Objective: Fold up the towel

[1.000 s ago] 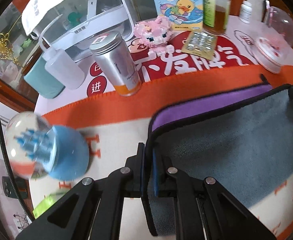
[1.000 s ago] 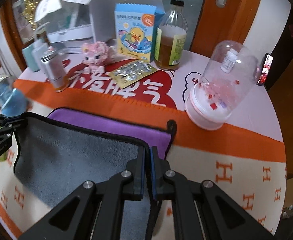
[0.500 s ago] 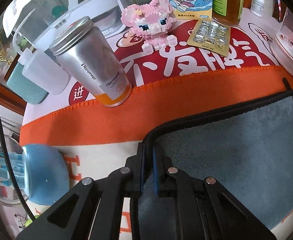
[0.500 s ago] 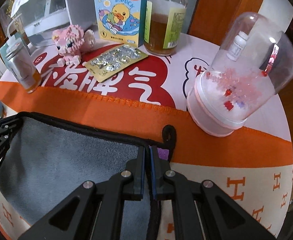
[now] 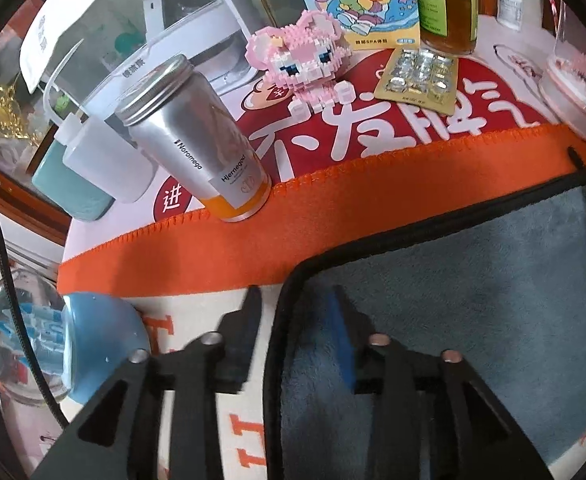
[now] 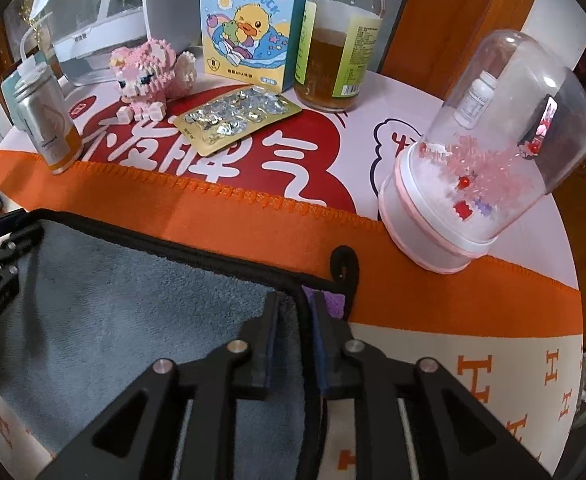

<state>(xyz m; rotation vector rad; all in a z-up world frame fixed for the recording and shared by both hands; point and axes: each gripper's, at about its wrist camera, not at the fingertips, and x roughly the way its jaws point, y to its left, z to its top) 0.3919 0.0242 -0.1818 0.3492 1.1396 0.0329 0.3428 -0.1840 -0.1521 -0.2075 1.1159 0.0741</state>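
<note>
The towel (image 5: 473, 300) lies folded on the orange-and-cream cloth, grey side up with a black hem; it also shows in the right wrist view (image 6: 125, 300), where a bit of the purple side (image 6: 335, 300) peeks out at its far right corner. My left gripper (image 5: 297, 312) is open, its jaws wide apart astride the towel's far left corner. My right gripper (image 6: 296, 312) is open a little, its jaws just apart around the hem at the far right corner.
Behind the towel stand a silver can (image 5: 197, 148), a pink brick figure (image 5: 301, 56), a blister pack (image 6: 237, 114), a duck box (image 6: 249, 20), a bottle of amber liquid (image 6: 337, 52) and a pink-based dome (image 6: 489, 152). A blue-based glass globe (image 5: 33, 332) sits at the left.
Both grippers carried the towel's near edge forward over the purple layer until grey covered it. Now both have opened, the left wide and the right slightly, letting go of the corners.
</note>
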